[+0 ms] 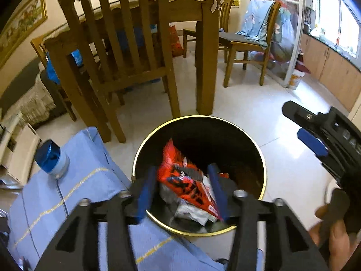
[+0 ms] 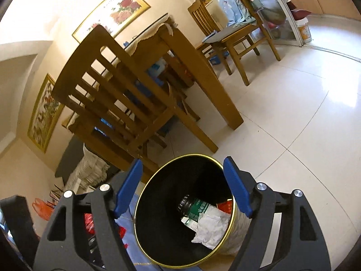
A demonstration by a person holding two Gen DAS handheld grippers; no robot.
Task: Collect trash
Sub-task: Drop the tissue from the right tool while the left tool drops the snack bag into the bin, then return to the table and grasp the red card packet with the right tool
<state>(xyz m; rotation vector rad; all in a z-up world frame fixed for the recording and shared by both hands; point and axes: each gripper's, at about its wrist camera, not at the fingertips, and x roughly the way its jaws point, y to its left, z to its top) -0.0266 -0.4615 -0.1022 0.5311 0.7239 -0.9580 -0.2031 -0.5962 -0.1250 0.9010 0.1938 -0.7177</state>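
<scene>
A black trash bin with a gold rim point(image 1: 198, 116) stands on the tiled floor, and both grippers are over it. My left gripper point(image 1: 181, 192) is open, with a red and white snack wrapper point(image 1: 187, 185) loose between its blue fingers above the bin's mouth. My right gripper point(image 2: 183, 188) is open wide and holds nothing; it shows at the right edge of the left wrist view too point(image 1: 302, 128). Below it, inside the bin point(image 2: 194, 155), lie a green-labelled bottle point(image 2: 194, 205) and crumpled white paper point(image 2: 212, 225).
A low table with a blue cloth point(image 1: 79, 180) touches the bin's left side and carries a blue-lidded jar point(image 1: 50, 158). Behind the bin stand a wooden chair point(image 1: 117, 45) and a dining table leg point(image 1: 205, 67). A hand point(image 1: 334, 232) grips the right tool.
</scene>
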